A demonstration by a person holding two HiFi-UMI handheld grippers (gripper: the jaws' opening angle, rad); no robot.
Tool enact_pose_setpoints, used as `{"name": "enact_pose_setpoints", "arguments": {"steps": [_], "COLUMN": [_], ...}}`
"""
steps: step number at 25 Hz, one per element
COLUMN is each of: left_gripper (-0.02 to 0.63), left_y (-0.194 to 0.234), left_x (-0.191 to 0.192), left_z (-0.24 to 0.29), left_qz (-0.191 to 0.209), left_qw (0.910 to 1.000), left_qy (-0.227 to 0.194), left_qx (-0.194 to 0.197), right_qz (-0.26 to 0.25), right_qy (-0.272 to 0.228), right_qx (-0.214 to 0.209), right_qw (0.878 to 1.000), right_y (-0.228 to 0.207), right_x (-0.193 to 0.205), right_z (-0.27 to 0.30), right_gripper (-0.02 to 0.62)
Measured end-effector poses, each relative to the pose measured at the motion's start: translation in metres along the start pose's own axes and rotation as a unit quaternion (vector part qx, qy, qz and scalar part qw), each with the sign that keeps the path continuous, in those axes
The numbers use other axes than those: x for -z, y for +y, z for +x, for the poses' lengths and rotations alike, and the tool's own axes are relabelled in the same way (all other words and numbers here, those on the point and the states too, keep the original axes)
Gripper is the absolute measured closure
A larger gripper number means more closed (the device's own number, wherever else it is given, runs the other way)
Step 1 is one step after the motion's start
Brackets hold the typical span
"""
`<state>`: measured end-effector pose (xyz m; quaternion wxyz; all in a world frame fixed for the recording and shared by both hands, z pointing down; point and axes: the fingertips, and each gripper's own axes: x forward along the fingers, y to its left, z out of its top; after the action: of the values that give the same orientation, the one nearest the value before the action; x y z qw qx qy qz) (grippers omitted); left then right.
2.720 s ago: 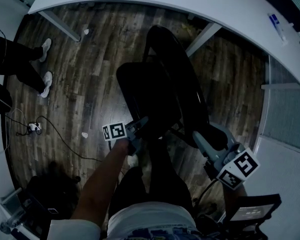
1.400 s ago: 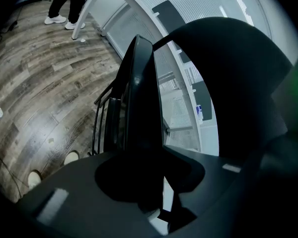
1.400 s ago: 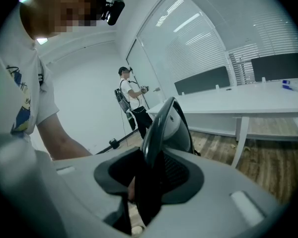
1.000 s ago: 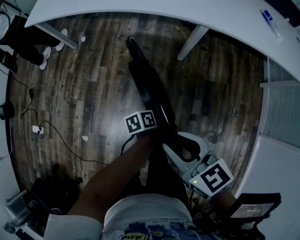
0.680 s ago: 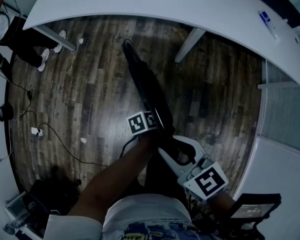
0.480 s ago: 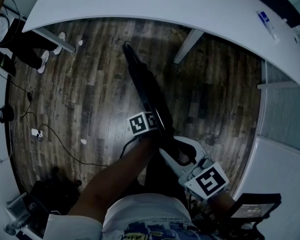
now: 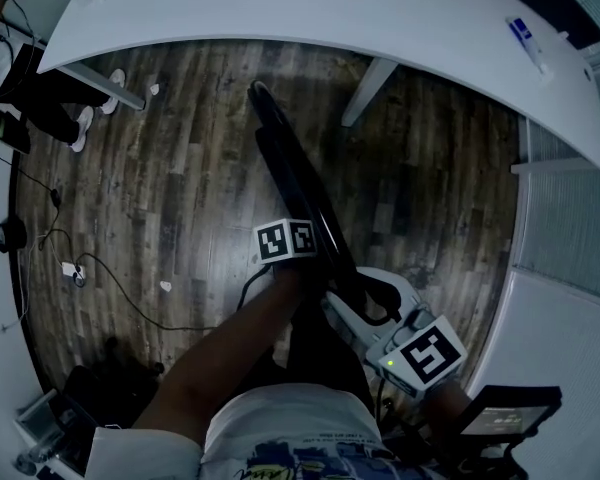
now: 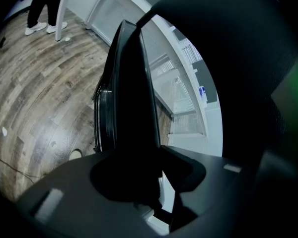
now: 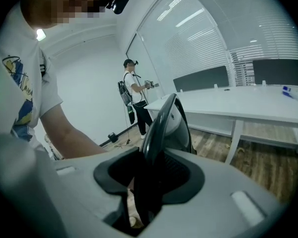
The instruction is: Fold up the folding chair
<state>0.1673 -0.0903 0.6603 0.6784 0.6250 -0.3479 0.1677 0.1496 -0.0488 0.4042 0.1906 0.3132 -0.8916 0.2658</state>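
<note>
The black folding chair (image 7: 290,168) stands folded flat on the wood floor, a thin dark slab running from the table toward me. My left gripper (image 7: 310,258), with its marker cube, holds the chair's near top edge from the left. In the left gripper view the chair (image 8: 129,93) fills the gap of the gripper (image 8: 139,177), which is shut on it. My right gripper (image 7: 365,303) grips the same end from the right. The chair's curved rim (image 9: 161,123) runs down into the closed jaws of this gripper (image 9: 149,182).
A long white curved table (image 7: 380,8) spans the far side, one leg (image 7: 370,78) close to the chair's far end. A bystander's feet (image 7: 80,118) show at top left; another person (image 9: 134,95) stands by the wall. Cables (image 7: 70,268) lie on the floor at left.
Earlier the chair stood part open with its seat showing; now it is folded flat. Both grippers came closer together on its near end. Over the last second almost nothing moved.
</note>
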Motion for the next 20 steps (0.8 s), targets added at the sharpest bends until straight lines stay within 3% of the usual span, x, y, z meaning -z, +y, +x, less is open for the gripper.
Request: {"name": "enact_pose_setpoints", "arguments": {"steps": [4, 9, 14, 17, 20], "left_gripper": [0.434, 0.428, 0.401, 0.393, 0.411], "left_y": [0.009, 0.025, 0.026, 0.024, 0.025], "left_x": [0.002, 0.006, 0.004, 0.003, 0.003], "left_z": [0.003, -0.003, 0.002, 0.004, 0.003], "left_qz": [0.039, 0.06, 0.105, 0.117, 0.104], "left_qw": [0.9986, 0.9951, 0.991, 0.989, 0.9903], "left_qy": [0.034, 0.065, 0.078, 0.09, 0.087], "left_qx": [-0.011, -0.043, -0.025, -0.011, -0.027], "right_qz": [-0.015, -0.05, -0.074, -0.08, -0.086], "right_qy": [0.036, 0.044, 0.054, 0.057, 0.062], "right_qx": [-0.002, -0.017, -0.017, -0.014, -0.016], "right_qw": [0.999, 0.998, 0.996, 0.995, 0.994], "right_y": [0.002, 0.017, 0.017, 0.017, 0.018], "right_x": [0.011, 0.003, 0.002, 0.002, 0.004], "right_z": [0.001, 0.015, 0.018, 0.02, 0.021], "right_gripper": [0.459, 0.452, 0.445, 0.44, 0.439]}}
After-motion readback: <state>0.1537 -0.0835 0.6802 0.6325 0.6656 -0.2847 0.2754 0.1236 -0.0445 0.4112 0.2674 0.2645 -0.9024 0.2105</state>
